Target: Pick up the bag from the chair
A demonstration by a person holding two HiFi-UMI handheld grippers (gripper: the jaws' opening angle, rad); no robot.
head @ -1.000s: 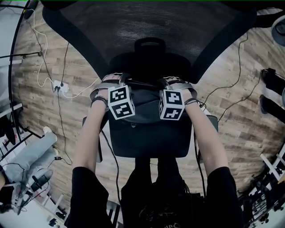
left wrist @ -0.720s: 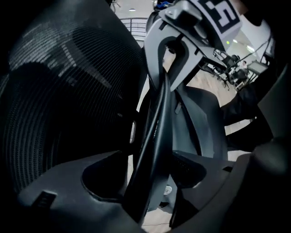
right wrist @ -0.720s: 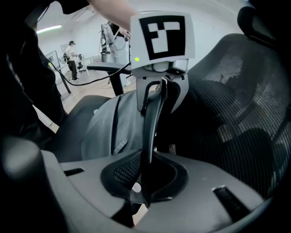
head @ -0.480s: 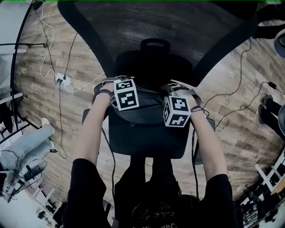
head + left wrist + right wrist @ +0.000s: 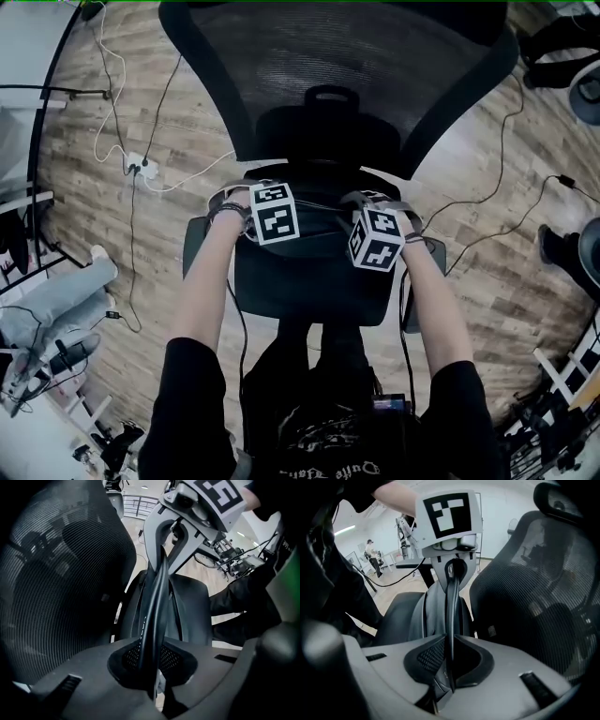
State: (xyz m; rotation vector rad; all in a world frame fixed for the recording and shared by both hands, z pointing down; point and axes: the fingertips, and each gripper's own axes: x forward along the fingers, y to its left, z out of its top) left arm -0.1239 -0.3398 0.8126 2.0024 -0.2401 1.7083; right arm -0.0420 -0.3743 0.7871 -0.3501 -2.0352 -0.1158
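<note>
Seen from above, a black chair (image 5: 309, 295) has its back at 12 o'clock, and a dark bag (image 5: 323, 225) is at the seat's centre. At the bag's 9 o'clock, the left gripper (image 5: 151, 667) has just closed on the strap (image 5: 157, 606). At 3 o'clock, the right gripper (image 5: 450, 663) pinches the same strap, probably so the bag lifts level.

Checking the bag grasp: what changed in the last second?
The left gripper has just been closing its jaws and now clamps the black strap of the dark fabric bag. The right gripper kept its grip. Both rose slightly. The black mesh office chair stayed put.
</note>
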